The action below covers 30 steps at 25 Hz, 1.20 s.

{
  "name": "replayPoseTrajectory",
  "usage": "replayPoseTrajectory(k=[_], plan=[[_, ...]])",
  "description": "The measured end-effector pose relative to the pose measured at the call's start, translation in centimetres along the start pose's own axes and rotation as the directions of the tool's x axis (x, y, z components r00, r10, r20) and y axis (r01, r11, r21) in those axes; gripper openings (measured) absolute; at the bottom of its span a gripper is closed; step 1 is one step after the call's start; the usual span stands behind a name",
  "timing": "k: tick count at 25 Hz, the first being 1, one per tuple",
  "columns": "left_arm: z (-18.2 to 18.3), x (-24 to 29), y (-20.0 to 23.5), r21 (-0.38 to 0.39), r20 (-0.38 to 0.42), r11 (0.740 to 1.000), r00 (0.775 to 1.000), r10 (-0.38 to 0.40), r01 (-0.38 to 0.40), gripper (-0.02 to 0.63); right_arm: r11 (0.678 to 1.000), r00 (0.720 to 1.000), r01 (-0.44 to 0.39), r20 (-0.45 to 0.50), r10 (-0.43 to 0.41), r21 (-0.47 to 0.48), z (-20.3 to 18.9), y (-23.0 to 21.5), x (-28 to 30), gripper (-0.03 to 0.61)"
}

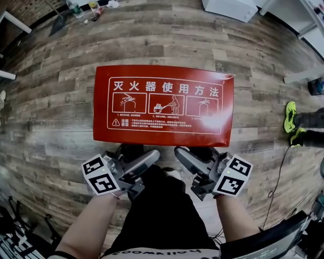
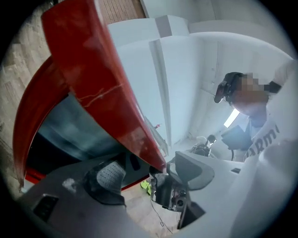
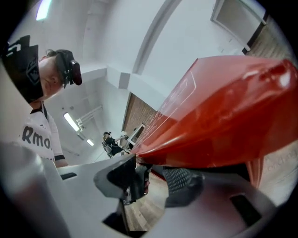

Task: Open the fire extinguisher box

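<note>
The red fire extinguisher box [image 1: 163, 103] stands on the wood floor, and its lid with white printed instructions faces up at me. Both grippers reach under the lid's near edge. My left gripper [image 1: 135, 154] is at the left and my right gripper [image 1: 191, 154] at the right, their tips hidden by the lid. In the left gripper view the lid [image 2: 100, 79] is tilted up off the glass-fronted body [image 2: 70, 132]. Its edge runs between the open jaws of the left gripper [image 2: 149, 174]. In the right gripper view the lid's edge [image 3: 223, 121] lies between the right gripper's [image 3: 151, 179] open jaws.
A person's green shoes [image 1: 290, 117] stand on the floor to the right of the box, with a thin cable [image 1: 278, 174] trailing nearby. White furniture [image 1: 230, 7] sits at the far edge. Bottles [image 1: 75, 7] lie at the far left. My own legs are just behind the grippers.
</note>
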<state>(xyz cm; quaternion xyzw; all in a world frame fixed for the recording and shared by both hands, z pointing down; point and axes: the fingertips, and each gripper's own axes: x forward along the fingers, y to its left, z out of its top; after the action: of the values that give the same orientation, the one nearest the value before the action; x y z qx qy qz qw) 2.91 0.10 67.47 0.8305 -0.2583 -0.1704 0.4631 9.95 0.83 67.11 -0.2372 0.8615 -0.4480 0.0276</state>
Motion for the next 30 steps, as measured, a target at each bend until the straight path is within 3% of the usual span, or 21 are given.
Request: replayPoseTrajectory(k=[6,13,17,22,25,27,30], plan=[[-0.2,1.3,-3.0,0.077,-0.081,0.996,0.996,-0.041,0.047,0.321,0.997,0.999,-0.013,0.052,0.009,0.079,1.1,1.4,-0.5,0.167],[2.8,1.7,-6.9,-0.039,0.002,0.994,0.994,-0.106,0.106,0.317,0.996,0.997,-0.02,0.076,0.014,0.088,3.2,4.7,-1.2,0.167],[5.1,1.7,-8.8,-0.122,0.058,0.98,0.987,-0.152,0.158,0.267,0.995,0.994,-0.032,0.107,0.021,0.094,5.4,6.6,-1.4,0.167],[6.8,2.1,-10.0,-0.114,0.051,0.981,0.987,-0.153,0.158,0.207,0.995,0.99,-0.019,0.143,0.005,0.101,7.5,8.1,-1.4,0.167],[7.9,2.6,-10.0,-0.131,0.053,0.983,0.991,-0.12,0.126,0.153,0.992,0.986,-0.011,0.168,-0.01,0.123,9.1,8.7,-1.2,0.167],[9.3,3.4,-9.8,-0.118,0.037,0.989,0.996,-0.085,0.088,0.069,0.988,0.981,0.008,0.19,-0.038,0.154,11.0,8.9,-0.8,0.166],[12.7,4.9,-10.4,-0.132,0.007,0.989,0.998,-0.061,0.061,0.064,0.971,0.97,0.045,0.221,-0.098,0.236,14.8,9.2,0.3,0.142]])
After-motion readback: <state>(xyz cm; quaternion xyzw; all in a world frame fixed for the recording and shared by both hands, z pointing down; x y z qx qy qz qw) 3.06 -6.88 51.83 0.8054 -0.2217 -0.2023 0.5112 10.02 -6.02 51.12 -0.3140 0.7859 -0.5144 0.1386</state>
